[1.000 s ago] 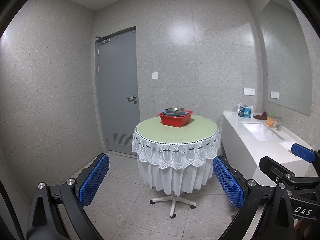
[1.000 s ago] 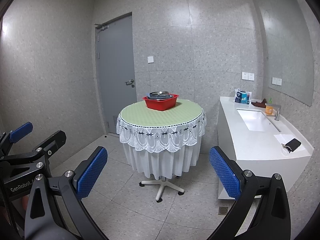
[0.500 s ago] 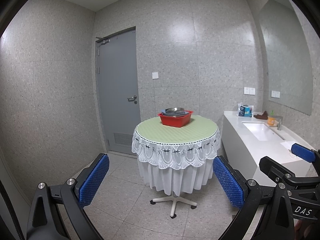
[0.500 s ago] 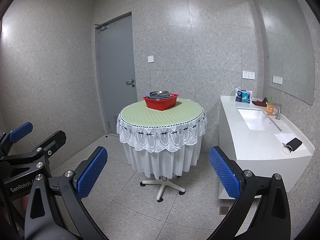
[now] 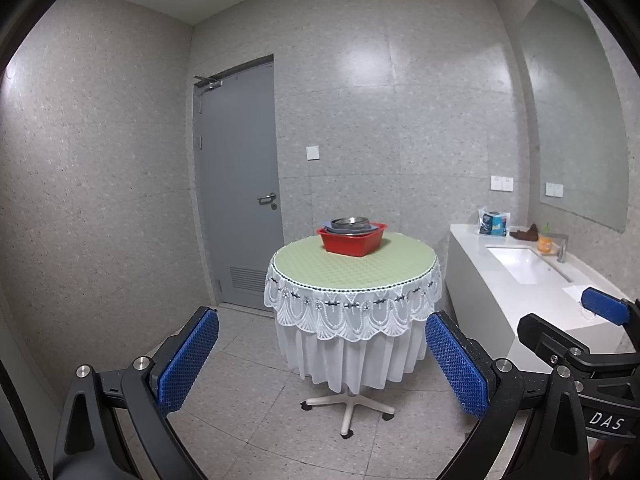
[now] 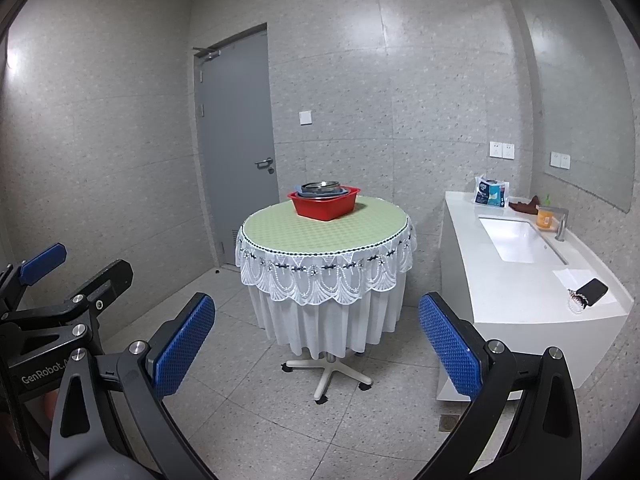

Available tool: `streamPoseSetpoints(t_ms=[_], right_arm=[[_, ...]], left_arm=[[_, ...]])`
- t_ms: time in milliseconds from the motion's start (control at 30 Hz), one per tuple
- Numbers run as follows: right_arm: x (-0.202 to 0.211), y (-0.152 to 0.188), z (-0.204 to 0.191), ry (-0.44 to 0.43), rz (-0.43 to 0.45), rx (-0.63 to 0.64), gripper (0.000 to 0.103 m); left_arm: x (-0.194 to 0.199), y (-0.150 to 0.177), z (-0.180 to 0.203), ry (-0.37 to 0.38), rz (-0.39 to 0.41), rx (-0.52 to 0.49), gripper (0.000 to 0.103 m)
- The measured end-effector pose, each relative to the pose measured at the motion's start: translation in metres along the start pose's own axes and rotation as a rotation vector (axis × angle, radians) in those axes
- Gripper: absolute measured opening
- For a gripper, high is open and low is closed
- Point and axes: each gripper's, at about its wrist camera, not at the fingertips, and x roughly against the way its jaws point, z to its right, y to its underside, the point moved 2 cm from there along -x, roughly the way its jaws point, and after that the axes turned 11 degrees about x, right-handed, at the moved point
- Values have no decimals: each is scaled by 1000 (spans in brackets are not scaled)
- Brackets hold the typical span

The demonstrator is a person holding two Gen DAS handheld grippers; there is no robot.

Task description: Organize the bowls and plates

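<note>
From my left tongs (image 5: 322,364), spread wide and empty, the red plastic basin (image 5: 352,238) sat at the far edge of the round table (image 5: 354,270), well away. A steel bowl (image 5: 350,223) rested upright in it on something blue; I judged the bowl light, stiff and slippery, best pinched at the rim.

My right tongs (image 6: 316,350) gaped empty too. There the basin (image 6: 324,202) showed a corner toward me; its long axis seemed to run left to right.

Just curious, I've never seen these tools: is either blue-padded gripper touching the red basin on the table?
Apart. Both wrist views show the red basin on the round table across open floor from both grippers, jaws wide open and empty.
</note>
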Motion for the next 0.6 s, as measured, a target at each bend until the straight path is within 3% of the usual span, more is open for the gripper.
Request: streamPoseSetpoints(t_ms=[600], right_arm=[[-8,0,14,-24,-2,0,103]], left_arm=[[-10,1,17,-21,3,-8,102]])
